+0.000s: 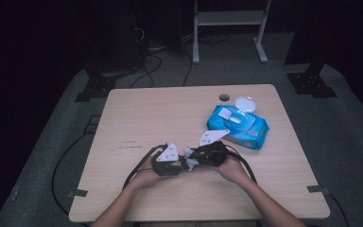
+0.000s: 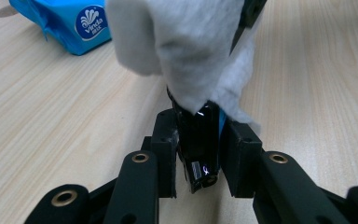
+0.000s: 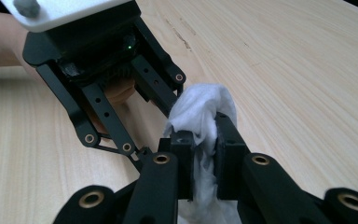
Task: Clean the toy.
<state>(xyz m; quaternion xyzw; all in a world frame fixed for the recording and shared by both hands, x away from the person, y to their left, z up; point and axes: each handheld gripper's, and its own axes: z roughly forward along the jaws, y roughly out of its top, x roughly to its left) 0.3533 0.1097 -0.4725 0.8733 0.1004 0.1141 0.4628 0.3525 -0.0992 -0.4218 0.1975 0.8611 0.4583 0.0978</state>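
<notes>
Near the table's (image 1: 137,113) front edge in the high view, the left gripper (image 1: 182,166) and right gripper (image 1: 194,158) meet tip to tip, a blue wipes pack (image 1: 238,125) lying beyond. Left gripper view: its jaws clamp a small black object (image 2: 200,140) draped by the white wipe (image 2: 191,51). Right gripper view: its jaws pinch the wipe (image 3: 200,112) against the left gripper (image 3: 98,70).

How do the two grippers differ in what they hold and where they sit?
The left gripper is shut on a small black object; the right gripper is shut on a white wipe. In the high view the left gripper sits nearer the person, the right gripper nearer the blue wipes pack. Both meet jaw to jaw above the table, the wipe draped over the object.
</notes>
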